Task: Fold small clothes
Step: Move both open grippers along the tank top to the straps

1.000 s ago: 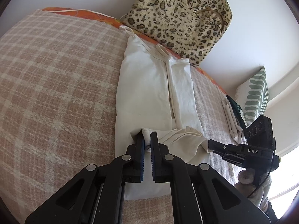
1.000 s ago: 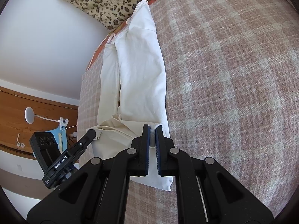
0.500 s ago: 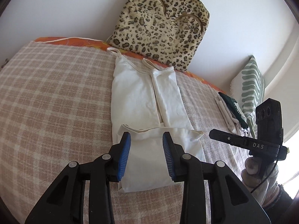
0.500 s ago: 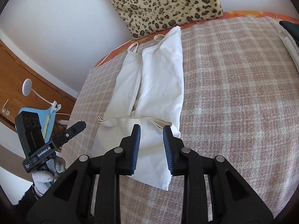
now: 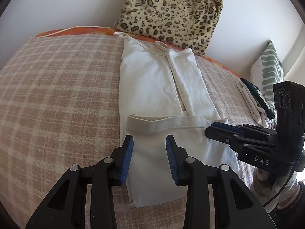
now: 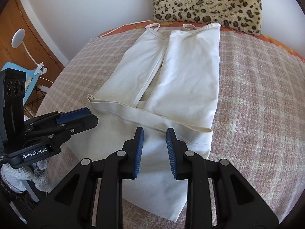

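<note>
With both the left claw (image 5: 149, 148) and right claw (image 6: 154, 143) held apart and empty, the folded-up hem (image 5: 167, 125) at twelve o'clock could be dragged open if snagged.

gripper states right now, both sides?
Left gripper: open, holding nothing, above the white camisole.
Right gripper: open, holding nothing, over the folded-up hem.

Your left wrist camera looks forward and down along the left gripper (image 5: 149, 145), close above the near end of the white camisole (image 5: 162, 87), facing the leopard-print cushion (image 5: 171, 13). Your right wrist camera does the same over the right gripper (image 6: 154, 140). Both views share the camisole, cushion and plaid blanket (image 5: 57, 87), and each catches the other gripper at its edge.
</note>
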### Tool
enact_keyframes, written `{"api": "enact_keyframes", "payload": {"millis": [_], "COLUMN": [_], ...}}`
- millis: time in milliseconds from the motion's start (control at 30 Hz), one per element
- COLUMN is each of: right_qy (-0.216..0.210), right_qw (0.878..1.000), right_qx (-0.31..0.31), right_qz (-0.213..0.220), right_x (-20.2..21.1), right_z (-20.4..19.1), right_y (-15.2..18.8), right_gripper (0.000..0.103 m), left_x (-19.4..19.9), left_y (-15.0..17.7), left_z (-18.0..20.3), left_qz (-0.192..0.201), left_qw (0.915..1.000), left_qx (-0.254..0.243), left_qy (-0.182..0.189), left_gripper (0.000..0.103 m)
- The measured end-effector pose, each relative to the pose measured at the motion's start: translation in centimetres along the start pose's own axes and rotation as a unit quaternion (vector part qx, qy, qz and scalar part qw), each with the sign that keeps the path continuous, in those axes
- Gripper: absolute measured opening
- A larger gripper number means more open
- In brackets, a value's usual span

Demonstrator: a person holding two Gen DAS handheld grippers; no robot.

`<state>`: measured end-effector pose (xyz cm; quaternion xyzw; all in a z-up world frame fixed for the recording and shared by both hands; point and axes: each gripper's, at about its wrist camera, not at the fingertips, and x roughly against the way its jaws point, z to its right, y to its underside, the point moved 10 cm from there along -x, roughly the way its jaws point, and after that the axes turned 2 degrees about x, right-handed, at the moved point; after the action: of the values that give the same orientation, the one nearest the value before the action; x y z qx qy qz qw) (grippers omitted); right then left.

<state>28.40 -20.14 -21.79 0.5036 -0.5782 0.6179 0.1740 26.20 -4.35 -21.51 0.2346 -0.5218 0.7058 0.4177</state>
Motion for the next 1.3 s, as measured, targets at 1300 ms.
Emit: {"api": "enact_keyframes", "payload": {"millis": [1300], "right_qy": [-0.072], "right_qw": [0.984], "right_qx": [-0.164], "right_qz": [0.019], "right_x": [-2.2], "right_z": [11.8], "right_y": [-11.8], "right_gripper": [0.059], "left_x": [-5.7], "left_y": [-14.2], "left_z": [-4.9], "left_qz": [-0.006], "left_qw": [0.9978], "left_qx": [0.044], "left_qy": [0.05], "left_gripper": [0.048]}}
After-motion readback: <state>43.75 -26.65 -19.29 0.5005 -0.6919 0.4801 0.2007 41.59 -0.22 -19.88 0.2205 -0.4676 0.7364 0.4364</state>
